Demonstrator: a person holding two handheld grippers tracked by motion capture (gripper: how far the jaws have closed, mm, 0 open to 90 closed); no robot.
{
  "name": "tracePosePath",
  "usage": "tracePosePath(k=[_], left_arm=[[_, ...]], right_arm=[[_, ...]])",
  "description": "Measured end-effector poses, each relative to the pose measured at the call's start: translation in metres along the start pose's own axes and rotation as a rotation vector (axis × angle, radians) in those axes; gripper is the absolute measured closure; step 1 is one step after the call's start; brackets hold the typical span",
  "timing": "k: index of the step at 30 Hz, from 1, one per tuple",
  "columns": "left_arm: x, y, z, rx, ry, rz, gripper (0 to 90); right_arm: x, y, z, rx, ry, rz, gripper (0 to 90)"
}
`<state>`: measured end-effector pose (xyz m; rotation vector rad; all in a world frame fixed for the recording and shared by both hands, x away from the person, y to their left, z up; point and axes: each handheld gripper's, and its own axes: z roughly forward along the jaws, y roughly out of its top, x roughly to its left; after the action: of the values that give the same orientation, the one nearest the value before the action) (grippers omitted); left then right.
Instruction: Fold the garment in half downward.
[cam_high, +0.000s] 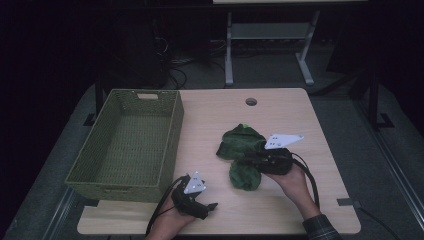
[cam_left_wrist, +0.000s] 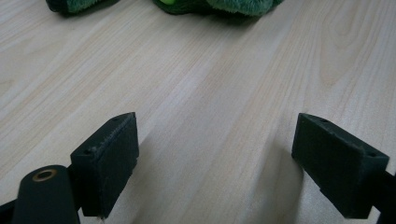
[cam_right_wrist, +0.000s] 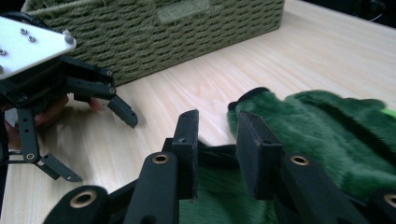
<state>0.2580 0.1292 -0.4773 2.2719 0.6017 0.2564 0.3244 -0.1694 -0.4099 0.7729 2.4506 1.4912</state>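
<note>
One green plush toy (cam_high: 241, 155) lies near the middle of the worktop (cam_high: 280, 210), to the right of the woven basket (cam_high: 131, 145), which stands empty. We have the right hand-held gripper (cam_right_wrist: 217, 140) at the toy's near edge, jaws narrow; they seem to stand just above the fur with nothing pinched between them, though the angle makes that hard to settle. Our left hand-held gripper (cam_left_wrist: 215, 154) rests wide apart over bare wood, well short of the toy. We judge the step as taking hold: next we must sink the right jaws into the plush, close firmly, then lift it toward the basket.
</note>
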Motion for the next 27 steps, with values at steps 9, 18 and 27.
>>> tracePosePath(k=[9,18,27], left_arm=[[0.0,0.0,0.0,0.001,0.0,0.002,14.2],[0.0,0.0,0.0,0.001,-0.002,-0.003,14.2],[-0.001,0.0,0.001,0.002,-0.002,-0.005,13.0]], right_arm=[[-0.003,-0.01,-0.01,0.057,-0.011,0.023,89.7],[0.002,-0.02,0.03,0.152,0.018,0.019,89.7],[0.006,-0.033,0.047,0.242,0.019,0.005,90.0]])
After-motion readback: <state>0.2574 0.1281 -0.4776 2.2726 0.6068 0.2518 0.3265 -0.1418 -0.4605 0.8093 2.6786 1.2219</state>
